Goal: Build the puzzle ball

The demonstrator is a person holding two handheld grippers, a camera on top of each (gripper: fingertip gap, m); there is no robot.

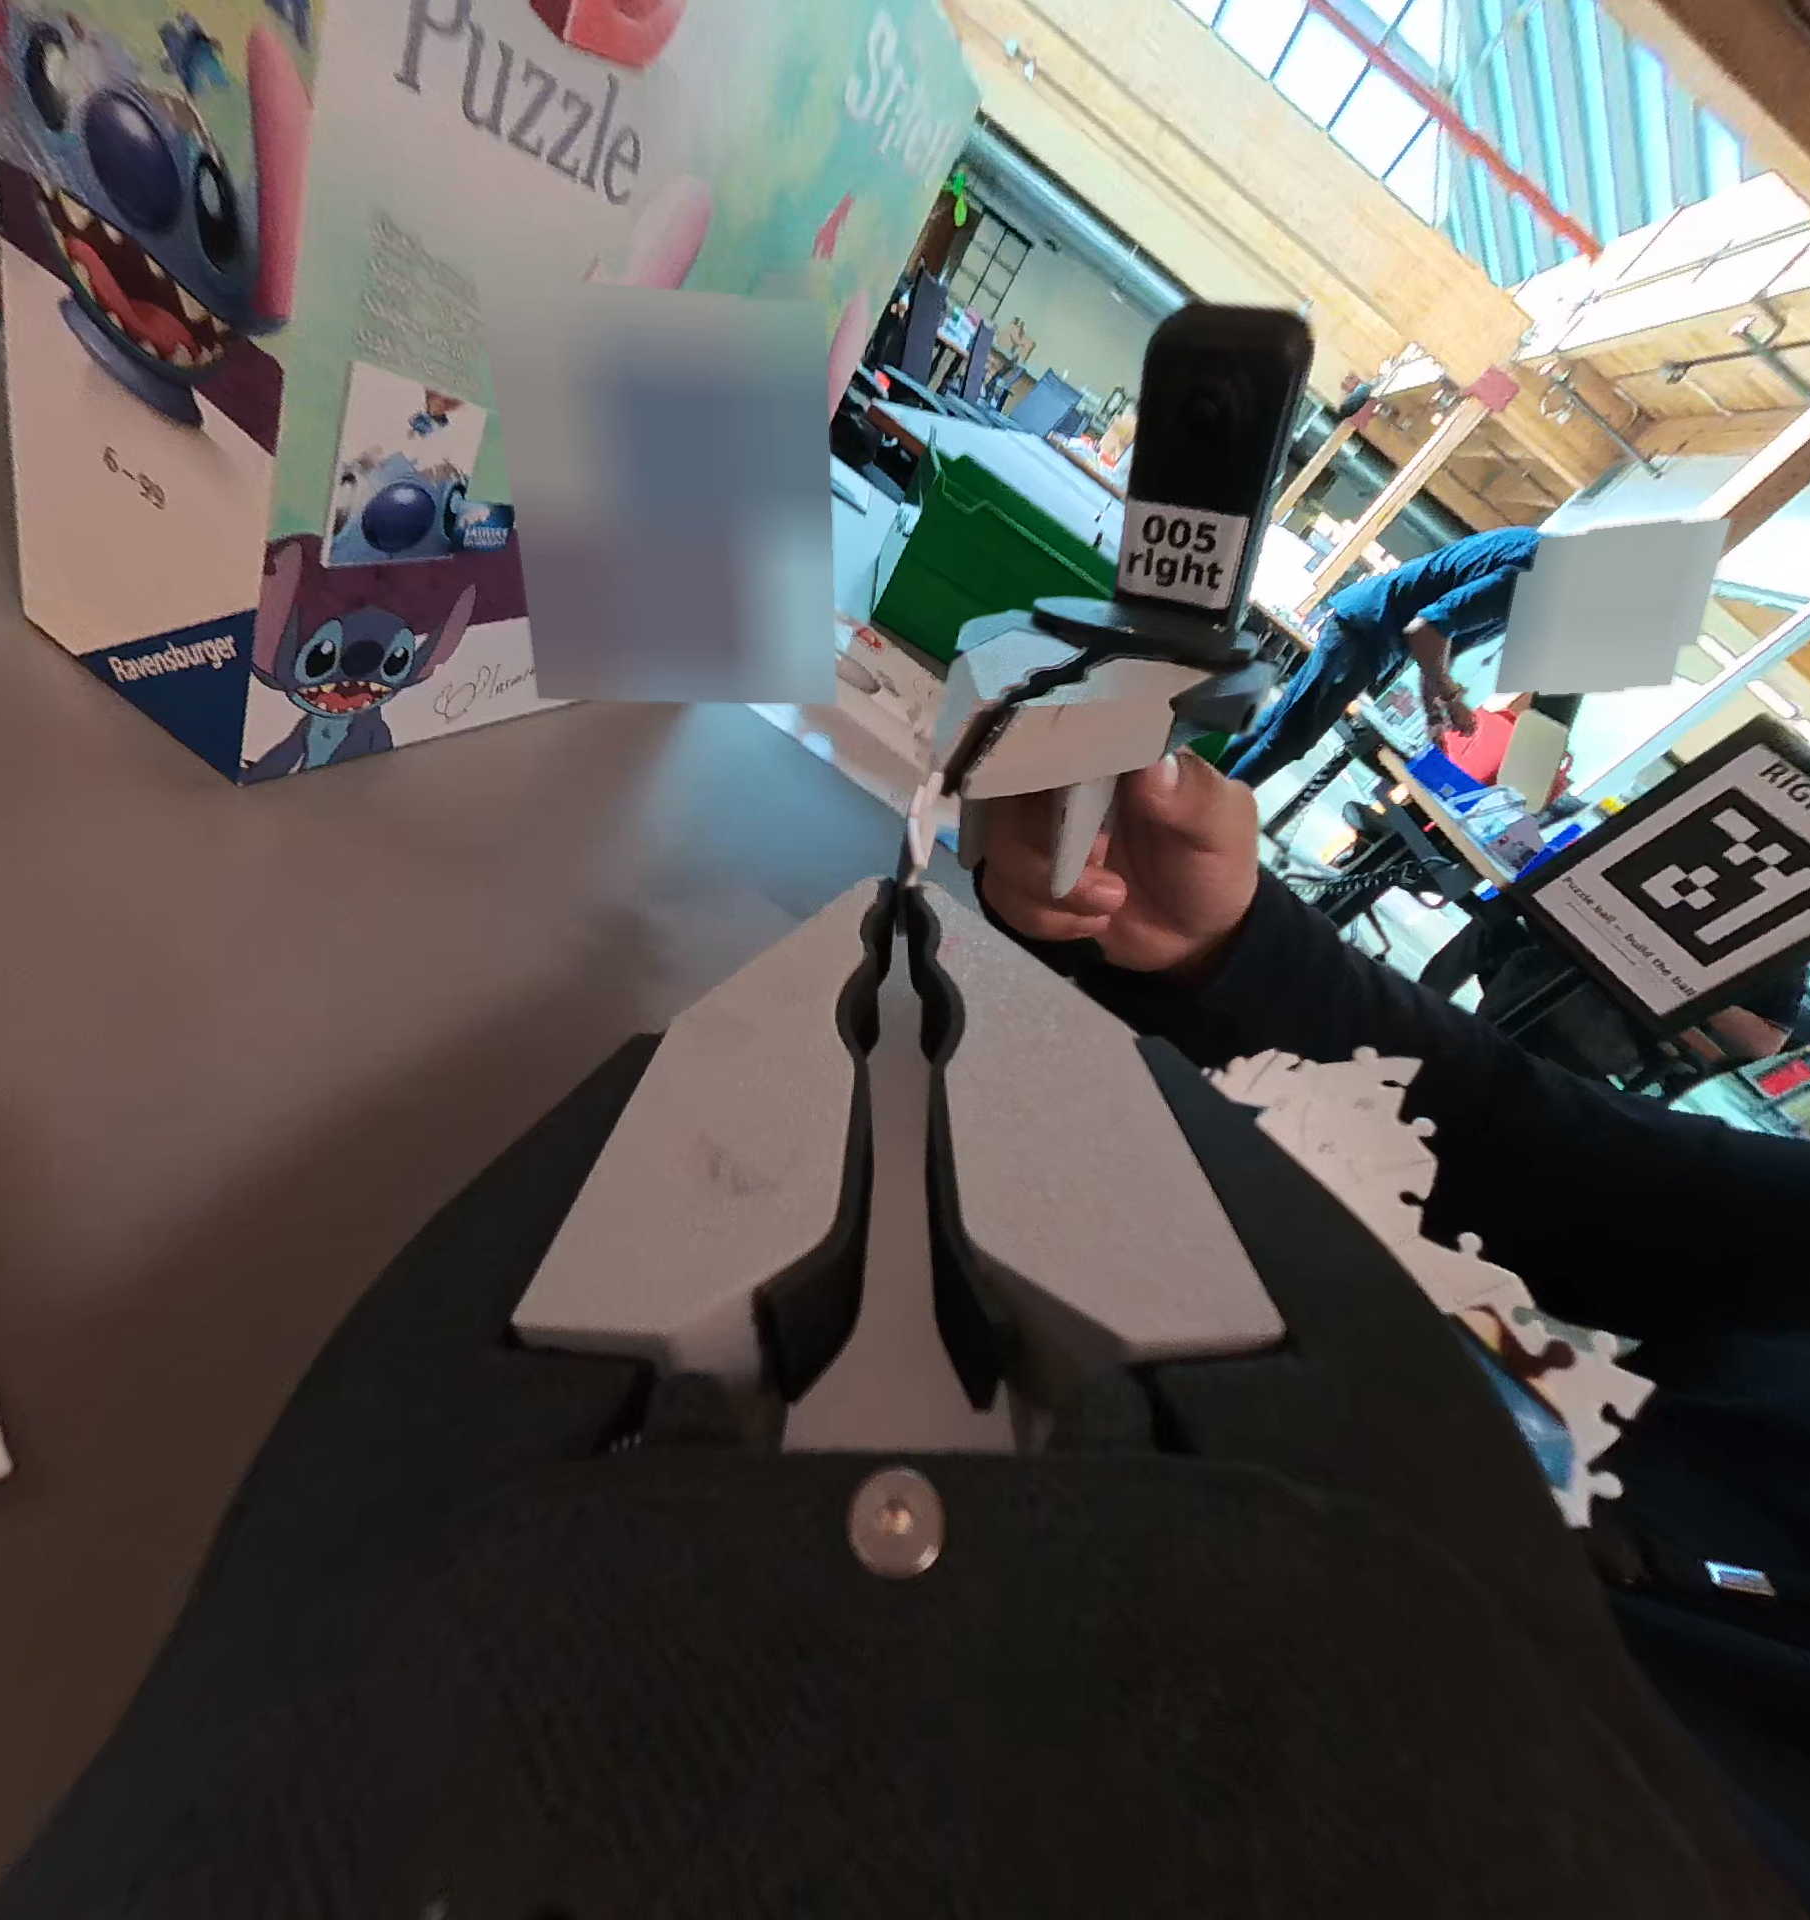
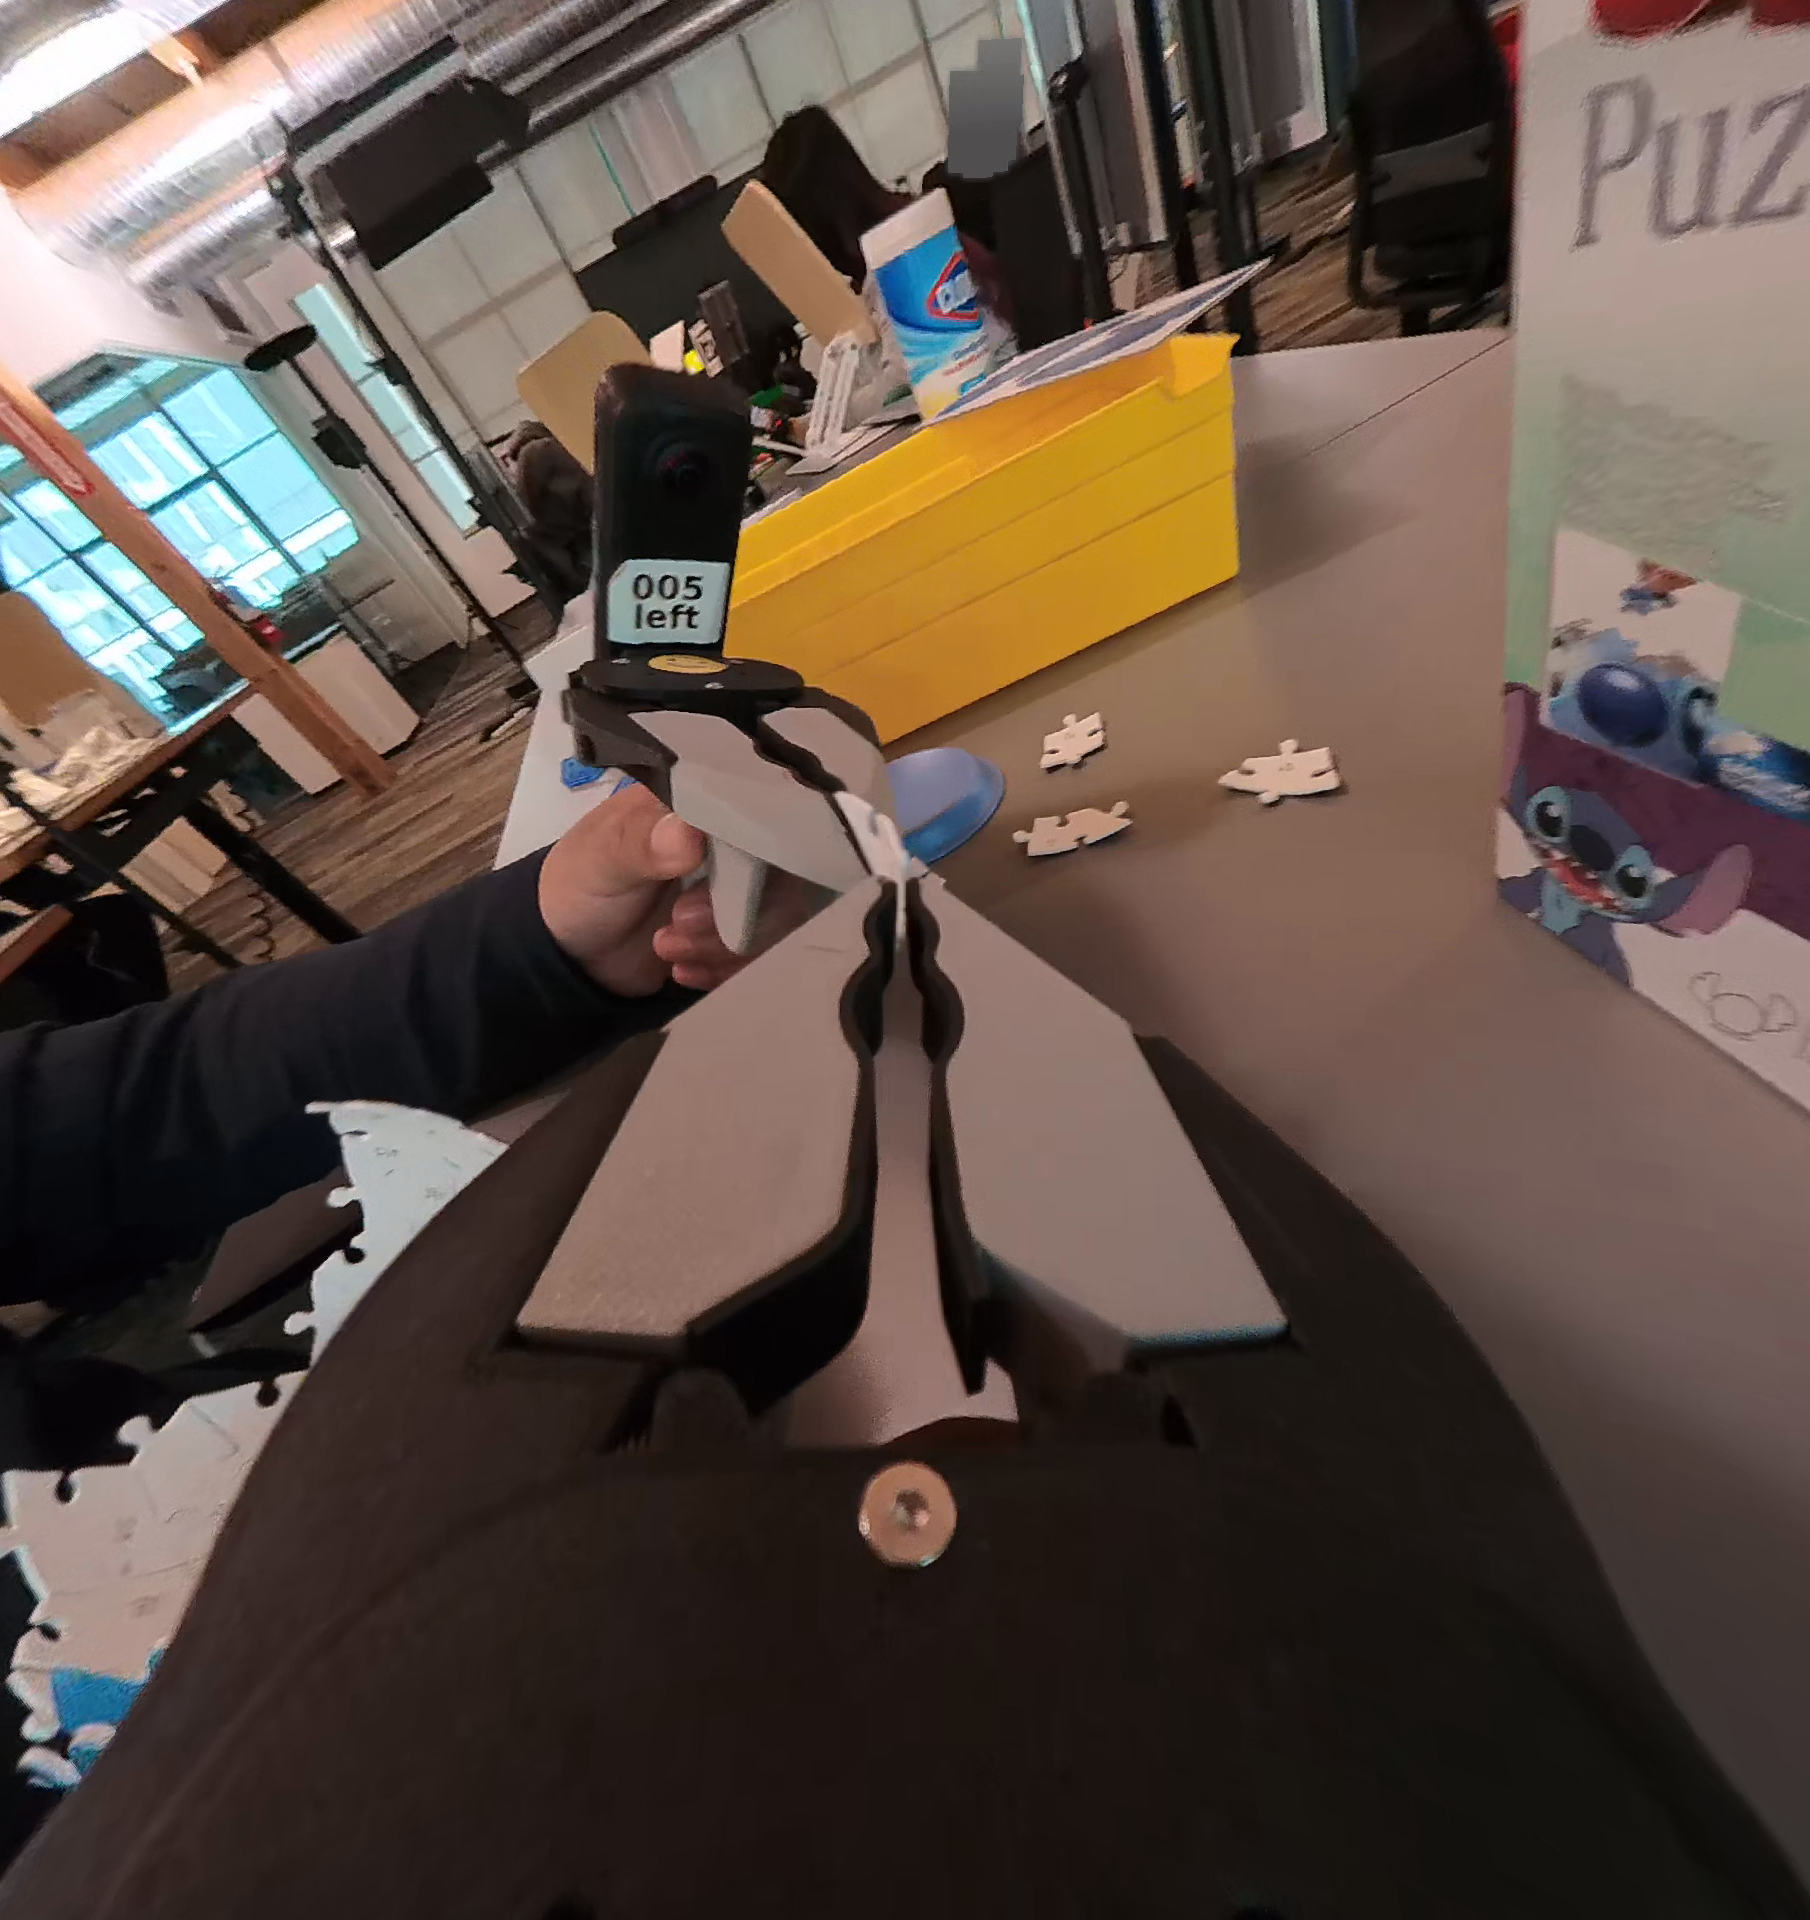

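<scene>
A: The puzzle ball [image 2: 153, 1475] is lying low between the two arms, a curved, part-built shell with a jagged white rim, half hidden under the dark sleeves. It is resting near the person, so I judge it is parked there while the next bit is being prepared in the air.

B: And the claws?

A: The left claw [image 1: 893, 904] and the right claw [image 2: 896, 899] are meeting tip to tip above the table [image 2: 1348, 987]. Both are nearly closed, each pinching a thin white puzzle piece [image 2: 880, 831] edge-on. Whether that is one piece passing across or two being pressed together, I cannot tell.

B: Why up there rather than on the shell?

A: My guess is that holding it between both tips is letting the person turn or re-grip the piece before fitting it. Thin card is slipping easily, so the pinch has to be tight.

B: Anything else waiting?

A: Three loose pieces [image 2: 1072, 741] are lying face-down farther out, near a blue dish-shaped stand [image 2: 948, 790] that is probably meant to seat the ball. The puzzle box [image 1: 288, 416] is standing upright beyond, likely as a picture reference. A yellow bin [image 2: 984, 561] is sitting at the far edge.
</scene>
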